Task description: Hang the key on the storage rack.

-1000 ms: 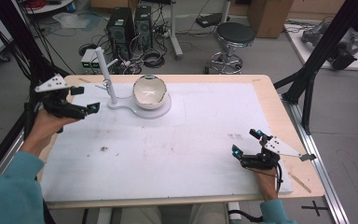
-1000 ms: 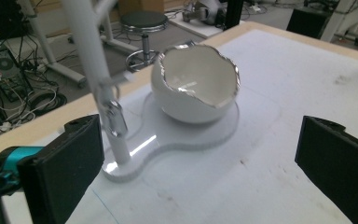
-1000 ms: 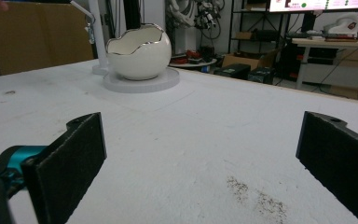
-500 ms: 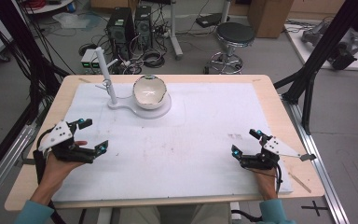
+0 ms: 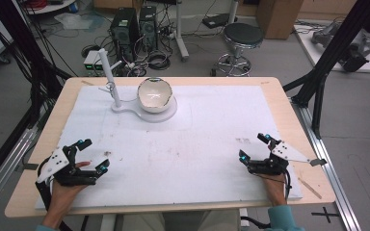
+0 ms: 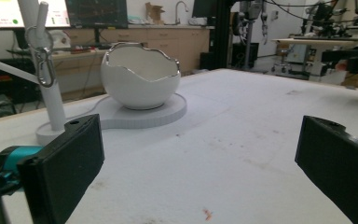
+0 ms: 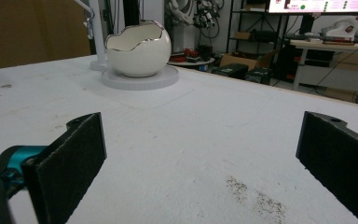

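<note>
You are working at a wooden table [image 5: 289, 115] covered by a white foam sheet [image 5: 212, 134] that is showing faint stains and specks. Around it, the room is showing a grey floor, computer towers [image 5: 135, 24] with tangled cables at the upper left of the high view, a black stool [image 5: 241, 36] at upper centre, and black frame legs running down both edges.

At the lower left of the high view you are holding the left gripper [image 5: 90, 155] low over the sheet, its jaws spread wide with nothing between them. In the left gripper view the two black pads are standing far apart at the bottom corners.

The white egg-shaped bowl [image 5: 154, 95] is sitting upright at upper centre-left of the high view, its jagged silver-edged opening facing up and its long axis standing vertical. It is resting on the round end of a white stand base [image 5: 166, 113], with the white post [image 5: 111, 79] and its metal clip just to its left. The bowl is lying well apart from both grippers, ahead of the left one and toward the upper left of the right one.

At the lower right you are holding the right gripper [image 5: 254, 147], jaws likewise wide and empty, pointing toward the sheet's middle.
</note>
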